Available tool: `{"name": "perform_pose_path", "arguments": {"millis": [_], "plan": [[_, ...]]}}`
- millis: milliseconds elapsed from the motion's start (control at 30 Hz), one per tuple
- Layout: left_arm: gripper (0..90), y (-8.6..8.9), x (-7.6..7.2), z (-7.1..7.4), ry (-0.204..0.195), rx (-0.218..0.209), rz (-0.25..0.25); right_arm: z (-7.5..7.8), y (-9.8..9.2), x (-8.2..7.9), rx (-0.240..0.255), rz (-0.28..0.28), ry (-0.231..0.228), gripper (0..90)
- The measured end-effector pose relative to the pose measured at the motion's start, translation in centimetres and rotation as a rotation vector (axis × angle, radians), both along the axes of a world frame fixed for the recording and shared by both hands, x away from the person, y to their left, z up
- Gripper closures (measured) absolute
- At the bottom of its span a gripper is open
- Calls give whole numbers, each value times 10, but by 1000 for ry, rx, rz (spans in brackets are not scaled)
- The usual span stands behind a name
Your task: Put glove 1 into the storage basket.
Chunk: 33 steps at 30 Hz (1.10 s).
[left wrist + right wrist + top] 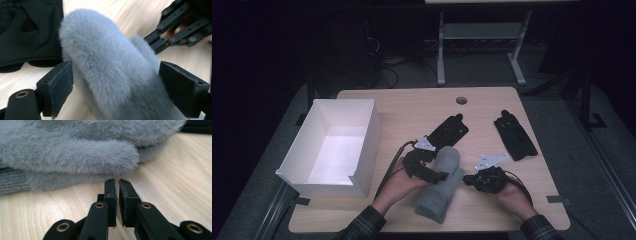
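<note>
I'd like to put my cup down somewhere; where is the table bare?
Bare wood lies along the far edge of the table around the round hole. The middle is crowded: grey mittens, two black gloves, both grippers. The white box takes the left.

Plaid sleeves; black claws (442,176) (468,180), brass rivets, grey triangular plates, black trailing cables.

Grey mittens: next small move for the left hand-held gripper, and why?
Probably close the left hand-held gripper on the grey mittens. Its pads stand open on either side of the fluffy stack without pressing it, while the right hand-held gripper sits shut and empty beside it. The white box seems the likely destination.
</note>
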<state>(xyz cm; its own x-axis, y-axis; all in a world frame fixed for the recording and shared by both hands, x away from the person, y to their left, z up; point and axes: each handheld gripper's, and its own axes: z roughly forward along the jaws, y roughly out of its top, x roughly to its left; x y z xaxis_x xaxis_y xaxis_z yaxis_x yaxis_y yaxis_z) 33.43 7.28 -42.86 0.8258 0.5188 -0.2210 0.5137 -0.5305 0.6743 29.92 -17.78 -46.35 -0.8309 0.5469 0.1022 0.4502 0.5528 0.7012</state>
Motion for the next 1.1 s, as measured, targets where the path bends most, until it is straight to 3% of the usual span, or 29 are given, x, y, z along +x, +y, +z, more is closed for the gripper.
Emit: {"name": "perform_pose_path", "arguments": {"millis": [233, 400, 500, 533, 567, 633, 667, 933, 1100], "plan": [[126, -6, 4, -20, 23, 49, -15, -1, 4, -1, -2, 12, 4, 862], [126, -6, 6, -28, 53, 46, -13, -2, 9, -1, -5, 30, 1, 868], [127, -6, 8, -31, 61, 63, -34, -2, 10, -2, -9, 31, 6, 875], [128, -8, 7, -32, 60, 51, -27, -2, 11, -2, -9, 31, 6, 874], [130, -7, 8, -32, 57, 71, -45, -3, 11, -2, -9, 30, 5, 876], [137, -9, 7, -33, 64, 54, -29, -3, 11, -2, -9, 29, 6, 882], [151, -8, 7, -32, 64, 65, -46, -3, 11, -2, -10, 29, 6, 888], [433, -10, 5, -29, 111, 53, -80, -4, 13, -2, -17, 31, 4, 900], [605, -10, 3, -27, 101, 56, -90, -4, 13, -2, -16, 32, 3, 900]]}}
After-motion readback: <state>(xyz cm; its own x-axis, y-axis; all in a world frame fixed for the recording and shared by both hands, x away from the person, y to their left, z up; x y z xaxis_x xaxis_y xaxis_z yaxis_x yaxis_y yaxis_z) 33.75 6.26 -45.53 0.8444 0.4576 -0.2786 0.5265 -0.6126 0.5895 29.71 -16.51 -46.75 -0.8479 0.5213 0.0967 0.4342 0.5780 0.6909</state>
